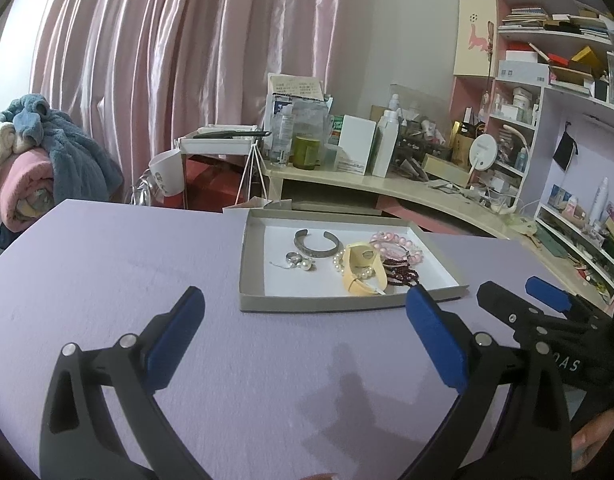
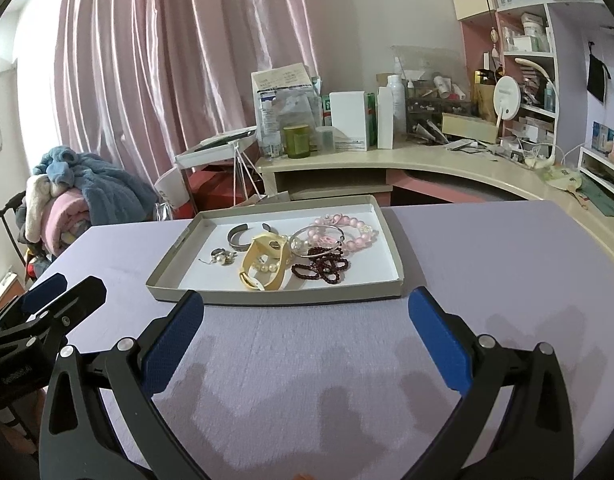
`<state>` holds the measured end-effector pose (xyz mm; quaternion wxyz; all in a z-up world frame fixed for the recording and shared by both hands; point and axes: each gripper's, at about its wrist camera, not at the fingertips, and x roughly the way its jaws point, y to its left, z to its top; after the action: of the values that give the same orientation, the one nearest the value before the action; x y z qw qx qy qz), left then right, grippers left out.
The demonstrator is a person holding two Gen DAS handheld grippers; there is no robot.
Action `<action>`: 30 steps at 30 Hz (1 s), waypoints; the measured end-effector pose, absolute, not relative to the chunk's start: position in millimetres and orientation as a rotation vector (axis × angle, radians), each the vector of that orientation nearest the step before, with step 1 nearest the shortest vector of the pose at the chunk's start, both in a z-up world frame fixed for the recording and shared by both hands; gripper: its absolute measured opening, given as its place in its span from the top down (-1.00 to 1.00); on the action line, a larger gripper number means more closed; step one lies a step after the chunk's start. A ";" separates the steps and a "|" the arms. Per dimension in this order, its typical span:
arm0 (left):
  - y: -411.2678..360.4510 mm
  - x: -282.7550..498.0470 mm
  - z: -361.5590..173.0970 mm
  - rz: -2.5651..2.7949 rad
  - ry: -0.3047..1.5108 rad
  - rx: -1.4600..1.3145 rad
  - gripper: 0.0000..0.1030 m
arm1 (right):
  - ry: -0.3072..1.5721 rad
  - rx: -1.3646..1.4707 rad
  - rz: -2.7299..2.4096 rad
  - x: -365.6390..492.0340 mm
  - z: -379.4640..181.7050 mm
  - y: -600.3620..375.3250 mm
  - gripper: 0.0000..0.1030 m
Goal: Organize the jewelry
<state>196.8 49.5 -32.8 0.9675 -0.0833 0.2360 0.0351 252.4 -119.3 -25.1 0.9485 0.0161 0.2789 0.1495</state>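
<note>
Left wrist view: left gripper [image 1: 305, 300] spread wide, hovering before tray [image 1: 307, 303].

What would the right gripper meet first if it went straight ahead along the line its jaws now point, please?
Most likely the near wall of the shallow tray, which lies directly ahead of the open right gripper on the purple table. If it rode above that low wall, the yellow wristband inside would probably come next; height is hard to judge.
</note>
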 end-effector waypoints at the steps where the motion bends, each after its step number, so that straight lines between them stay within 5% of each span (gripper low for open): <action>1: 49.4 196.8 -32.9 0.070 0.475 -0.167 -0.95 | 0.566 0.034 0.307 252.3 -25.1 -119.4 -0.97; 30: 43.7 199.1 -33.2 0.012 0.477 -0.165 -0.95 | 0.566 0.042 0.317 252.9 -27.0 -118.3 -0.97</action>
<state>199.1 43.7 -33.2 0.9683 -0.0817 0.2359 0.0061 252.9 -118.3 -27.0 0.9476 0.0206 0.2779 0.1559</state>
